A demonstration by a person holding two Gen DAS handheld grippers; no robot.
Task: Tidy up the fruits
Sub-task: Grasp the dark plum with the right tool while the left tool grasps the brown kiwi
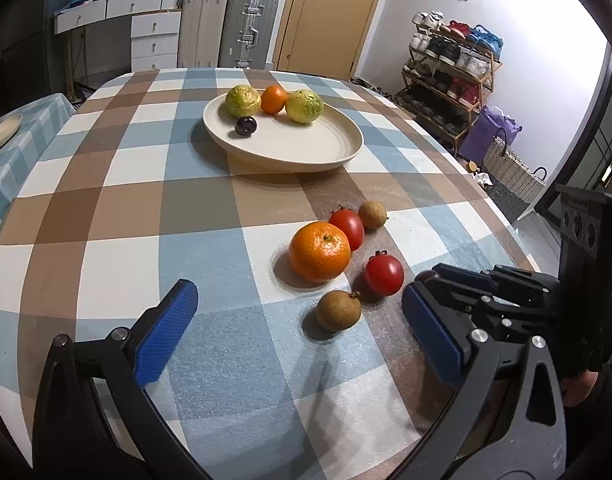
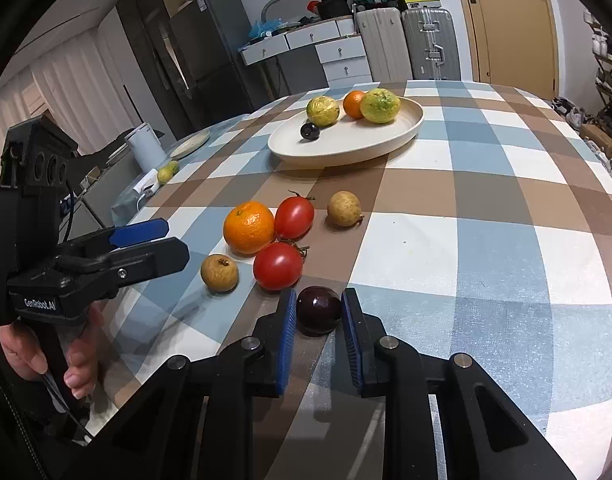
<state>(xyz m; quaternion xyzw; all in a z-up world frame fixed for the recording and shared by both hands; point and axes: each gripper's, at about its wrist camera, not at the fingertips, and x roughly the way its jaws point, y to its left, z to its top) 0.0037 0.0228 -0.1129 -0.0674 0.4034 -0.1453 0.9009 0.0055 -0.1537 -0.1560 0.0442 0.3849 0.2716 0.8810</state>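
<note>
Covering the table, checked cloth [image 1: 106,208], right tongs [image 2: 319,312] bracketing dark plum [image 2: 319,310], left tongs [image 1: 298,320] apart, suitcases [image 1: 248,28] behind.

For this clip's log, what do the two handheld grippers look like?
Both grippers, left gripper and right gripper, are black linkage frames with silver pivot bolts and flat blue textured pads. The left one's body reads "GenRobot.AI" in white, carries a black sensor block with round lenses and a trailing black cable, and is held by a bare hand.

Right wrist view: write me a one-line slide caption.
Right gripper brackets a dark plum on the checked tablecloth, jaws not yet closed; more fruit waits beyond, near the plate.
</note>
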